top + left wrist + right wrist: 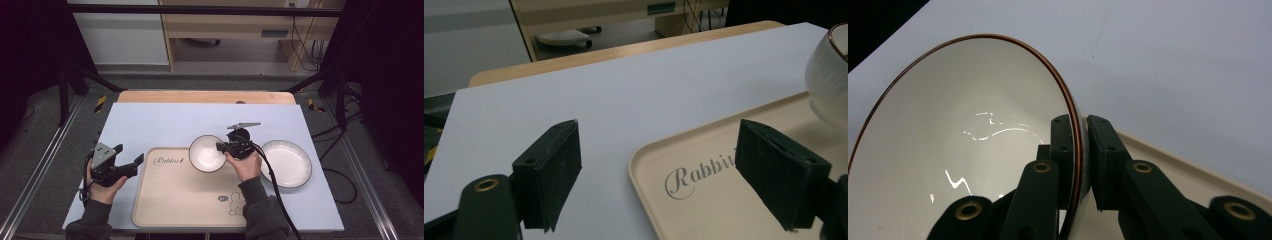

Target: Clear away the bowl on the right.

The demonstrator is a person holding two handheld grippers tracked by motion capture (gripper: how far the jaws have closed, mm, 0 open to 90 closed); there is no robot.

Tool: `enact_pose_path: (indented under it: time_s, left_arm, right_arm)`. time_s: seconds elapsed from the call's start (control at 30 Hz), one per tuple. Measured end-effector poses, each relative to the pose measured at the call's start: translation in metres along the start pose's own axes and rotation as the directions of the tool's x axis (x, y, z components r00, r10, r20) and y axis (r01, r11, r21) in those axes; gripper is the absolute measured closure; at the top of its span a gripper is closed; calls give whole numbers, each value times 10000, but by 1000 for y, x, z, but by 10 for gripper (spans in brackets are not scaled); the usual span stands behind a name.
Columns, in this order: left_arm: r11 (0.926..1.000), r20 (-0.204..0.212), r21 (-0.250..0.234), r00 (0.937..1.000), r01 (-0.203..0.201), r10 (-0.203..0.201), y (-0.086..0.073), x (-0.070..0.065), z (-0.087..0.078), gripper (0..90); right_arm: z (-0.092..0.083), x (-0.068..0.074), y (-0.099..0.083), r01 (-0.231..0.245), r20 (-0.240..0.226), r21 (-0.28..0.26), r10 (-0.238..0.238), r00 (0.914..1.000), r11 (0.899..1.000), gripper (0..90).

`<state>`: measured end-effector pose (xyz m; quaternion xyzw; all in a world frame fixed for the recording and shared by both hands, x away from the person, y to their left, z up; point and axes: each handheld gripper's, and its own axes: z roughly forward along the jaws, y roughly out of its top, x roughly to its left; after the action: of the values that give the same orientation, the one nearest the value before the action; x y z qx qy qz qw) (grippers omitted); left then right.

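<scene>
the right hand-held gripper (pixel 224 147) is clamped on the rim of a white bowl (pixel 206 153) with a thin brown edge line — in the right gripper view one jaw sits inside the bowl (pixel 963 145) wall and the other outside, pinching the rim between them. the bowl sits over the far right corner of the beige tray (pixel 175 200), which lies along the near edge of the tabletop (pixel 165 120); whether the bowl rests on the tray or is held just above it is hard to judge, though it looks tilted in the gripper view.

the left hand-held gripper (pixel 131 164) hovers at the tray's left edge, jaws spread wide with nothing between them, pointing across the tray toward the bowl. in its own view the tray's "rabbit" lettering (pixel 694 175) lies between the jaws.

a white ribbed plate (pixel 290 162) lies on the tabletop just right of the tray, near the right edge.

the key relation: the bowl lies to the left of the right hand-held gripper, gripped at its right-hand rim, so the right hand alone governs it — the left is well apart.
</scene>
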<state>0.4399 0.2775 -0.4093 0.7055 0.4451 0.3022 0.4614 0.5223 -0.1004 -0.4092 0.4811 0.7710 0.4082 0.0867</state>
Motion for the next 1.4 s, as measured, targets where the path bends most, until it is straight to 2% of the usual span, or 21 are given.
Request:
enact_pose_path:
  time_s: [0.67, 0.97, 1.4]
  left_arm:
    - [10000, 11, 24, 10000, -24, 24, 0, 0, 0, 185]
    - [10000, 25, 28, 10000, -37, 37, 0, -1, 1, 185]
    - [10000, 28, 67, 10000, -68, 68, 0, 0, 1, 186]
  right_arm:
    - [32, 2, -10, -93, 172, 633, 83, 9998, 9979, 824]
    - [38, 3, -13, -194, 235, 907, 174, 9996, 9957, 823]
    - [42, -2, -14, -325, 181, 984, 308, 9994, 9946, 823]
